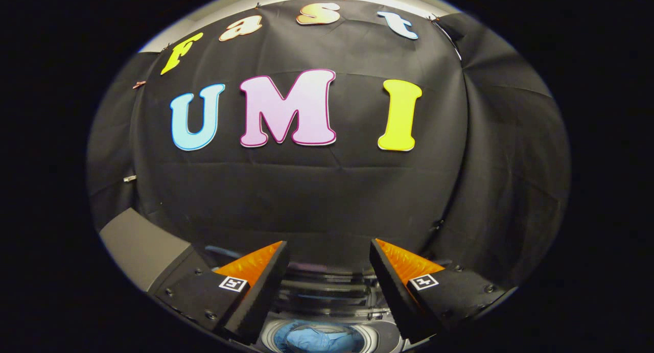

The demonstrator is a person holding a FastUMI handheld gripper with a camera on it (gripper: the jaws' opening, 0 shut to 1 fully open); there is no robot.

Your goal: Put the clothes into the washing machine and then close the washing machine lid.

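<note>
The gripper [329,253] is wide open and holds nothing. Below, between its fingers, blue clothes [314,338] lie inside the washing machine [327,297], partly cut off. The lid is hard to make out.

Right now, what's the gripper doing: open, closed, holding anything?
Gripper: open, holding nothing, above the washing machine drum with blue clothes inside.

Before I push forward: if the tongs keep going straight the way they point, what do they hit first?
Probably the black cloth wall; the open tongs aim at it, nothing between them. The washing machine drum with blue clothes sits below that line. Depth unclear.
</note>
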